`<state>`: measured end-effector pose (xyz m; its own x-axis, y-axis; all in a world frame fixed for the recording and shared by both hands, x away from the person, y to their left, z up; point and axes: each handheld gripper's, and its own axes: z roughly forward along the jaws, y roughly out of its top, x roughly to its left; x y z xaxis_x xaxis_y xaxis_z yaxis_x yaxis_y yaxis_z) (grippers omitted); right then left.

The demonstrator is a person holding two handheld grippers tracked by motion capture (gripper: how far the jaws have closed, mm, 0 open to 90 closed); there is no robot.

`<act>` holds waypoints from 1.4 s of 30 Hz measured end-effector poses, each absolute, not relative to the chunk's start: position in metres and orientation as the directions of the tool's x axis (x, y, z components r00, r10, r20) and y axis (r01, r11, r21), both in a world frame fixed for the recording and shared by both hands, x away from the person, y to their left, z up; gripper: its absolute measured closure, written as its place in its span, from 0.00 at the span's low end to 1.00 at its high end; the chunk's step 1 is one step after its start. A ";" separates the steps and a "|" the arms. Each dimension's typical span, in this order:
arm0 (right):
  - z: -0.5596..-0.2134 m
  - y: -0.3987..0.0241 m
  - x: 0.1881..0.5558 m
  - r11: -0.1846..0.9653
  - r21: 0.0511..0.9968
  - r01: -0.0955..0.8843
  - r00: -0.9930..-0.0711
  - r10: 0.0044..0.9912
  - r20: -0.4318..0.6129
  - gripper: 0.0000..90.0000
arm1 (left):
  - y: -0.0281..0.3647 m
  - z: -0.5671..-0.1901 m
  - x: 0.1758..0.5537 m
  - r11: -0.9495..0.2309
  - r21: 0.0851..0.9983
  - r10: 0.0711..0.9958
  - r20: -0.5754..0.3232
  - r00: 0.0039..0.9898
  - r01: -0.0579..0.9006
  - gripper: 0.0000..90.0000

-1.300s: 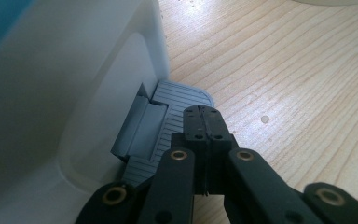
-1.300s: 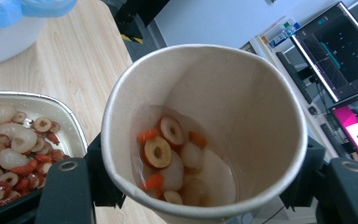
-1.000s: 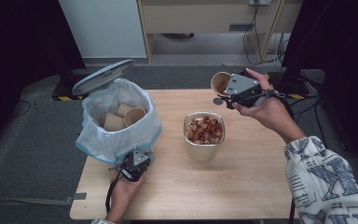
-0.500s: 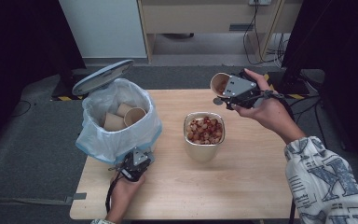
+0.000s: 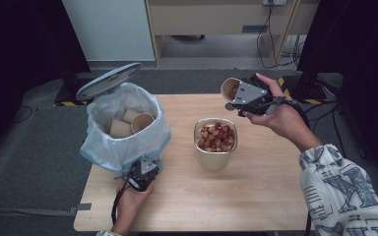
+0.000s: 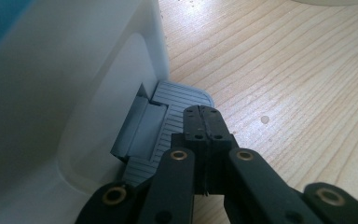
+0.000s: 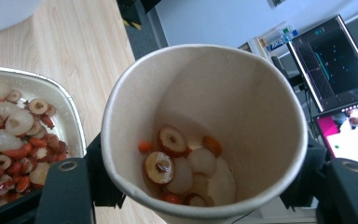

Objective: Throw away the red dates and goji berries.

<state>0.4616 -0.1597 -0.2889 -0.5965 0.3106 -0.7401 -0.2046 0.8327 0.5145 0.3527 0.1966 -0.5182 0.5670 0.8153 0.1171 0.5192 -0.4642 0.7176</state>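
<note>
While the right gripper (image 5: 236, 98) hangs above the far right part of the wooden desk (image 5: 256, 196), its fingers are clamped on a tan paper cup (image 7: 205, 135), held tilted with its mouth toward the desk's middle. Inside the cup lie a few sliced red dates, pale round fruit pieces and small orange berries, gathered at the bottom. Below and to the left of the cup, near the desk's centre, stands a metal bowl (image 5: 215, 156) heaped with the same dried fruit mix; cup and bowl are apart.

At the left front, the left gripper (image 5: 142, 173) rests low against the base of a small white pedal bin (image 5: 123, 147). Its fingers are pressed fully together, with nothing between them, and sit on the bin's grey ribbed foot pedal (image 6: 168, 116). The bin's lid (image 5: 109, 80) stands raised, and a clear bag lines the bin, with several empty paper cups (image 5: 130, 123) lying inside.

Bare desk stretches across the front and right, between bowl and desk edge. Bin and bowl stand near each other with a clear gap between them. No readable writing shows on the cup, bin or bowl.
</note>
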 end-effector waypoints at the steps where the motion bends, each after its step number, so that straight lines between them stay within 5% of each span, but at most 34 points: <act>1: -0.289 -0.158 0.461 0.835 0.509 -0.209 -0.596 0.304 -0.743 0.36 | 0.197 -0.518 0.353 -0.464 0.718 0.816 0.117 0.567 0.519 1.00; 12: -0.296 -0.146 0.458 0.899 0.366 -0.242 -0.526 0.195 -0.828 0.36 | 0.197 -0.518 0.353 -0.465 0.716 0.815 0.117 0.568 0.521 1.00; 42: -0.295 -0.141 0.450 0.937 0.212 -0.276 -0.447 0.071 -0.892 0.36 | 0.197 -0.518 0.353 -0.465 0.717 0.815 0.117 0.567 0.520 1.00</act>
